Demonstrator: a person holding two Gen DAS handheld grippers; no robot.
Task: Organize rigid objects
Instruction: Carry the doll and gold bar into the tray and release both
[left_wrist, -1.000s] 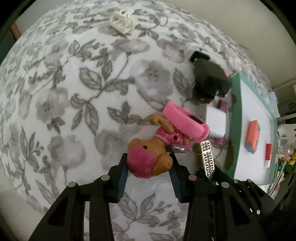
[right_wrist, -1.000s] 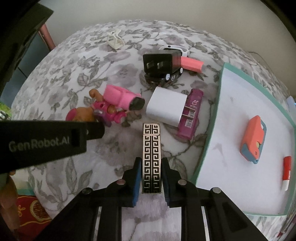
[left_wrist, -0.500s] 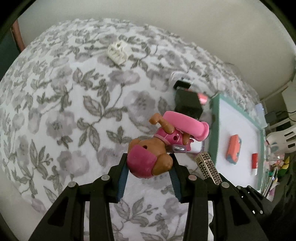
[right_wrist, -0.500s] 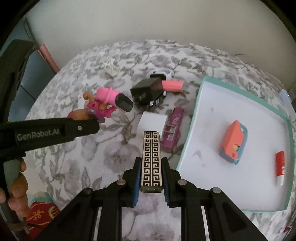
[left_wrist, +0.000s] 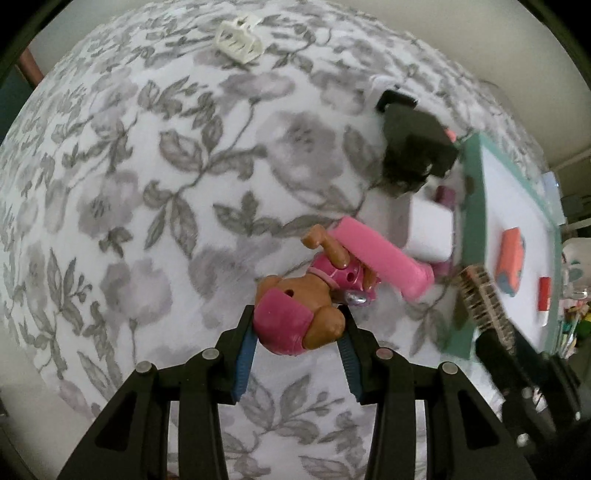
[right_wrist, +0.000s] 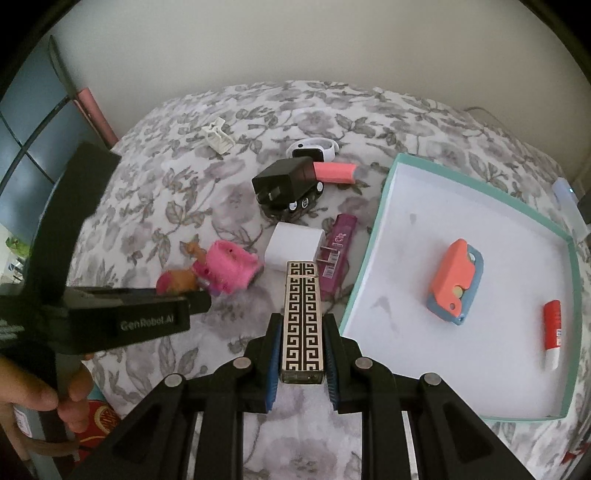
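Floral bedspread (right_wrist: 369, 118) was the backdrop, with a teal-rimmed tray (right_wrist: 373, 236) beside the clutter. Left gripper (left_wrist: 297, 332) was clamped on the pink doll toy (left_wrist: 291, 321), held by its rear only, so it could've pivoted and dropped. Right gripper (right_wrist: 302, 354) was pinched on the patterned lighter (right_wrist: 302, 314) beside the tray; slick sides might've slipped.

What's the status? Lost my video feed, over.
Left gripper shut on pink toy dog. Right gripper shut on patterned lighter, both lifted. Teal tray to the right, route open.
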